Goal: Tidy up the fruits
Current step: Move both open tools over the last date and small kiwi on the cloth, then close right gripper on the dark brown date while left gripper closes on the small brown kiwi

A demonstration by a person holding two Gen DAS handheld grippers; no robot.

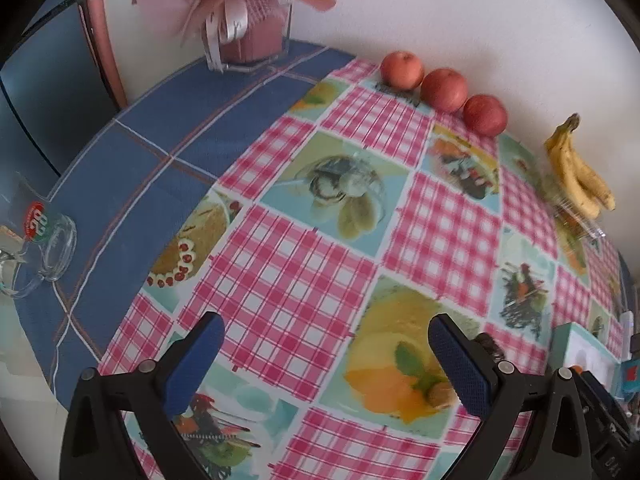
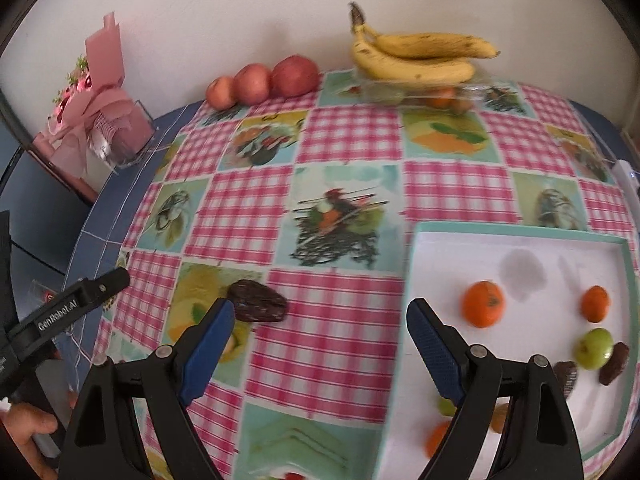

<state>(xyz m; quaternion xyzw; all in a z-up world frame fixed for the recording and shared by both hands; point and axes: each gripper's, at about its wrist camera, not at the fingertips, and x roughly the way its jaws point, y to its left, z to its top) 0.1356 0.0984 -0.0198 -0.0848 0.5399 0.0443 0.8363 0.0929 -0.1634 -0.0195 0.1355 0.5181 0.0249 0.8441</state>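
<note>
My left gripper (image 1: 324, 344) is open and empty above the patterned tablecloth. My right gripper (image 2: 320, 328) is open and empty too. A dark date (image 2: 258, 306) lies on the cloth just beyond its left finger; it also shows behind the right finger in the left wrist view (image 1: 490, 346). A white tray (image 2: 440, 248) at the right holds two oranges (image 2: 483, 303), a green fruit (image 2: 594, 348), dates (image 2: 614, 362) and more small fruit. Three apples (image 2: 260, 82) and a banana bunch (image 2: 416, 56) sit by the wall, also in the left wrist view as apples (image 1: 442, 90) and bananas (image 1: 576, 172).
A clear plastic box (image 2: 420, 94) with small fruit lies under the bananas. A pink gift box with a bow (image 1: 248, 28) stands at the far left corner. A glass mug (image 1: 40, 240) sits on the blue cloth. The left gripper's body (image 2: 68, 308) shows at the table's left edge.
</note>
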